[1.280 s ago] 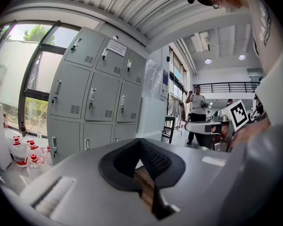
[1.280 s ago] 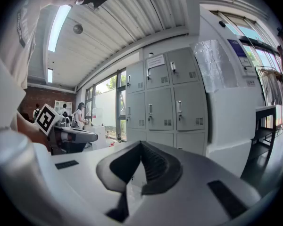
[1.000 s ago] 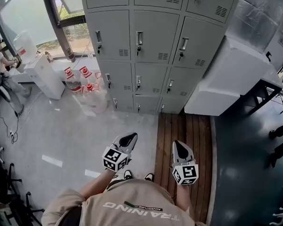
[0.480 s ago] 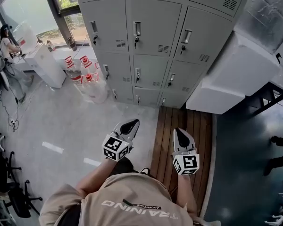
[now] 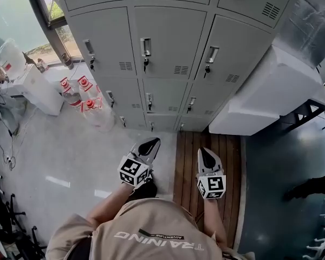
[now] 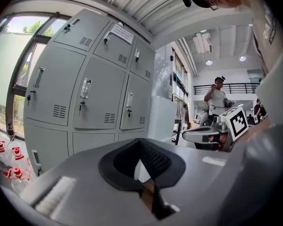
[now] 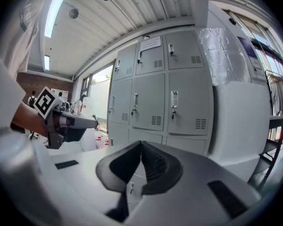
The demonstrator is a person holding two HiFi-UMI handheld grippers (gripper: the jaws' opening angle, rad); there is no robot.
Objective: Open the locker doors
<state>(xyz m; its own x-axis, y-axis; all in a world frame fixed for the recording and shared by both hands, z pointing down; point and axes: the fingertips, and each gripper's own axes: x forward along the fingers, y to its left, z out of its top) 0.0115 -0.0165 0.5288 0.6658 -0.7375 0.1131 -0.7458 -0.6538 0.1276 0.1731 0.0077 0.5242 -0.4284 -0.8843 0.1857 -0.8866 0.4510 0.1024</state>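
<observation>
A: Closest in, left gripper (image 5: 148, 145) and right gripper (image 5: 207, 157). Both pinched tight, nothing held.
B: And past them?
A: Wood floor boards (image 5: 227, 161), then grey lockers (image 5: 173, 37) well ahead, all doors closed (none touched yet).
B: Hard to pull?
A: Probably not. Thin metal doors, stiff, likely light, swinging on hinges. Best to grab the shiny handle (image 5: 145, 46), maybe a bit slippery. Need to open the jaws first.

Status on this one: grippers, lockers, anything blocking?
Left gripper and right gripper shut, empty. Locker doors closed, not yet reached. Water bottles left of lockers, nothing blocking.
</observation>
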